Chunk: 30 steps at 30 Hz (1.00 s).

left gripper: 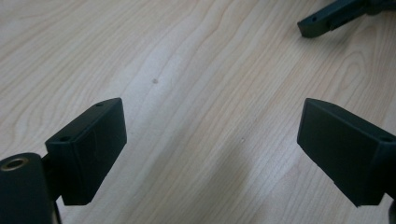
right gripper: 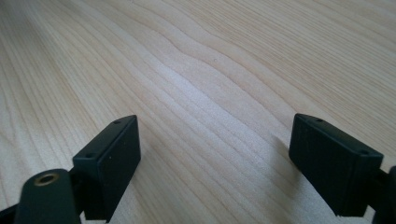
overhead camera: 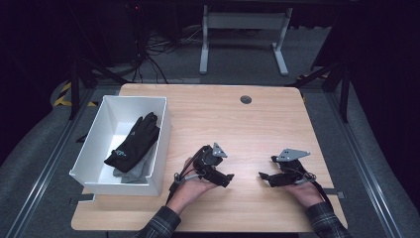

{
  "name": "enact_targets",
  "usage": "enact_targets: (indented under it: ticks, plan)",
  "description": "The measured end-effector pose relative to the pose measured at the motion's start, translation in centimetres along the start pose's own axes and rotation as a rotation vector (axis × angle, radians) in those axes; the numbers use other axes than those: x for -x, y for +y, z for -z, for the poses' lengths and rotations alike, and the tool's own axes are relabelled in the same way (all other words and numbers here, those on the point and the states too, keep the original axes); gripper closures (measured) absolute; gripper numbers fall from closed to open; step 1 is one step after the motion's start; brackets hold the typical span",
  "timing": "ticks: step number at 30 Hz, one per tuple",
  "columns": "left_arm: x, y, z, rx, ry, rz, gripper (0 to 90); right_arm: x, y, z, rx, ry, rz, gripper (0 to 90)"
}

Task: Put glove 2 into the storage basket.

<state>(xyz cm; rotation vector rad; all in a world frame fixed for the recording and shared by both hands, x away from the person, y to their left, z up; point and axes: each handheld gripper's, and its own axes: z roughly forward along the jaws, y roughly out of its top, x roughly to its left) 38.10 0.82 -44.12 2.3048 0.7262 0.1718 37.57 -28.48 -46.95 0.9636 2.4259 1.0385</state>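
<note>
A white bin [overhead camera: 94,148] stands at the table's left side. Inside it lies a black glove [overhead camera: 134,140] on top of a grey one [overhead camera: 134,170]. My left gripper [overhead camera: 225,177] rests low over the wood near the front middle, a hand's width right of the bin. Its jaws stand wide open with bare table between them [left gripper: 212,140]. My right gripper [overhead camera: 264,177] sits farther right, pointing left towards the other one, also open over bare wood [right gripper: 215,154]. A jaw of the right gripper [left gripper: 327,21] shows at the top right of the left gripper view.
The light wooden table [overhead camera: 237,124] has a round grommet [overhead camera: 245,99] near its far edge. Beyond it stand a white desk frame [overhead camera: 242,34] and tangled cables [overhead camera: 148,54] on the grey floor. Yellow-black tape [overhead camera: 63,94] marks the floor at left.
</note>
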Motion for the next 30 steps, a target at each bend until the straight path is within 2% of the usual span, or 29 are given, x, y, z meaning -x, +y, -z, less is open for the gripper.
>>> enact_targets:
  ticks: [4, 9, 17, 19, 23, 30]
  plan:
    - [0.2, -0.5, -0.5, -0.002, 0.001, -0.01, 7.4, 0.0, 0.0, 0.0, 0.0, 0.0, 0.0, 17.2]
    - [0.5, -1.1, -1.2, -0.028, 0.011, -0.033, 6.1, 0.0, 0.0, 0.0, 0.0, 0.0, 0.0, 17.2]
    - [0.7, -1.9, -2.0, -0.038, 0.012, -0.043, 3.1, 0.0, 0.0, 0.0, -0.001, 0.001, 0.0, 17.0]
    - [0.8, -2.1, -2.2, -0.033, 0.014, -0.064, 1.3, 0.0, 0.0, 0.0, -0.001, 0.001, 0.001, 16.9]
    - [0.6, -2.7, -2.3, 0.022, 0.007, -0.082, 0.0, 0.0, 0.0, 0.0, -0.001, 0.002, 0.001, 16.7]
    - [0.5, -2.8, -2.2, 0.021, 0.004, -0.082, 0.0, 0.0, 0.0, 0.0, -0.001, 0.002, 0.001, 16.6]
